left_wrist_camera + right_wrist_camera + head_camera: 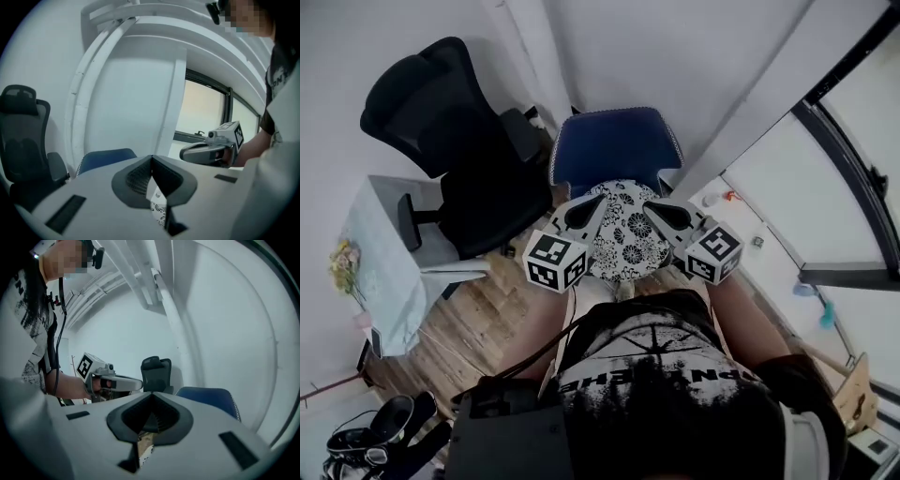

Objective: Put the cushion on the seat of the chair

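Cushion [626, 239] is clamped by the left claw [598, 202] at 9 and the right claw [652, 208] at 3, blue chair [614, 150] at 12.

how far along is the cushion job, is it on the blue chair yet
Not yet. Done: the cushion is picked up, with the left gripper and right gripper each shut on an edge. In hand: it hangs between them, in front of the blue chair. Left: lower it onto the seat and release.

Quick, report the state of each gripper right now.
Left gripper: closed, gripping one edge of the floral cushion.
Right gripper: closed, gripping the cushion's opposite edge.
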### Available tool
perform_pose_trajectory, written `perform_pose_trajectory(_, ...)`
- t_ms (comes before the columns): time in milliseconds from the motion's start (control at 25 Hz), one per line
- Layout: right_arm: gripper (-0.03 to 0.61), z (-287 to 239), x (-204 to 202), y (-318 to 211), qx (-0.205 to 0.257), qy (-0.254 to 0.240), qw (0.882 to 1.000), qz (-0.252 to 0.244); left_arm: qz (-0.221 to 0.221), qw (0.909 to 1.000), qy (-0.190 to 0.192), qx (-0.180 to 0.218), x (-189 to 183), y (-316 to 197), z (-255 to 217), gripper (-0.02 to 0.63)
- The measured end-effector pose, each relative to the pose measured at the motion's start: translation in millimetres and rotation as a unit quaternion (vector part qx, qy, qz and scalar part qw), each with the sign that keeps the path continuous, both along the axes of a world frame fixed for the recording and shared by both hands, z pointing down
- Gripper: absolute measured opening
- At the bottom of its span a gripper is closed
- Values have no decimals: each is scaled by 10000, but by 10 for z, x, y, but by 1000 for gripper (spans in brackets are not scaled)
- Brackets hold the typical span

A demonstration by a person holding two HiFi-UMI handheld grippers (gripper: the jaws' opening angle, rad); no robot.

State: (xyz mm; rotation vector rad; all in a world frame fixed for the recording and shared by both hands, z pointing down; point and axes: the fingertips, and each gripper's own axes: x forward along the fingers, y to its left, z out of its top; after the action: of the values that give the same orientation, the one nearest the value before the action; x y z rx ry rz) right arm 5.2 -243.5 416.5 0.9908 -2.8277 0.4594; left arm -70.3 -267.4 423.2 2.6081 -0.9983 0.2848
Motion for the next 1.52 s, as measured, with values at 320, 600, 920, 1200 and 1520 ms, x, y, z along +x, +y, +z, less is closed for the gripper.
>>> perform_pose_trajectory(320, 18, -353, 197, 19, 424, -47, 9979, 493, 601, 9966, -109, 547, 197, 108, -501, 15)
perform_pose_trajectory(600, 18, -402, 402, 24, 500, -1, 9955, 802, 684, 9958, -106, 597, 228, 105, -490, 15)
perform_pose_trajectory(920, 18, -344, 372, 83, 475, 19, 9952, 861, 611, 9967, -134, 522, 178, 87, -393, 15)
perform_pose_trajectory(1200, 18, -273, 321, 48, 422, 61, 9958, 810, 606, 9969, -132, 489, 163, 90, -339, 15)
perform_pose_trajectory(1520, 18, -261, 285, -5, 408, 153, 9966, 704, 631, 9969, -131, 441, 200, 56, -297, 15)
